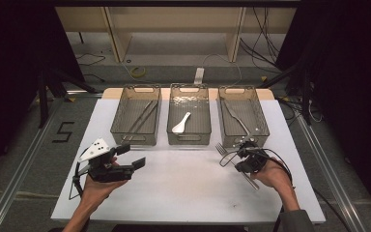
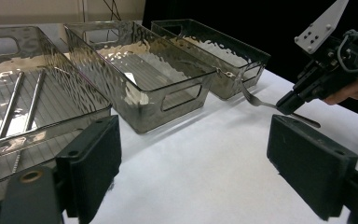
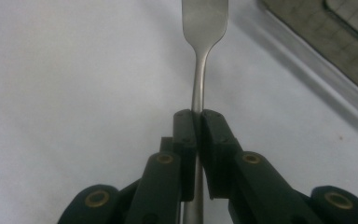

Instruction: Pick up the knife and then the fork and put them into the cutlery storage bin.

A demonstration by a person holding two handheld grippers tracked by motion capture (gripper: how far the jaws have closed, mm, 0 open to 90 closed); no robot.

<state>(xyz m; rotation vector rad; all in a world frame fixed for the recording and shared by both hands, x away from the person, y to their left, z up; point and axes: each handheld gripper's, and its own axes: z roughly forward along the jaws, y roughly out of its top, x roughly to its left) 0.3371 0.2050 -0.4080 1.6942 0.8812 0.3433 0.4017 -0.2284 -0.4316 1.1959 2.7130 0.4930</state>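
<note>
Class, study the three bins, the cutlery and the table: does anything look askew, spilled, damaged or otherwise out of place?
Nothing stands out. The three bins stand in a straight row: chopsticks in the left, a white spoon in the middle, a knife in the right. The only loose piece, the fork, is clamped in the right hand-held gripper.

The fork (image 1: 230, 160) is a slim, plain steel piece, clamped at its neck between the closed jaws of the right gripper (image 1: 240, 155), tines pointing away toward the left of the rightmost bin (image 1: 261, 117). Its handle runs back under the hand, slanting down to the white table (image 1: 183, 188), and the tine end looks raised a little. Seen from the right gripper view, the neck (image 3: 198, 84) stands straight up out of the pads.
</note>
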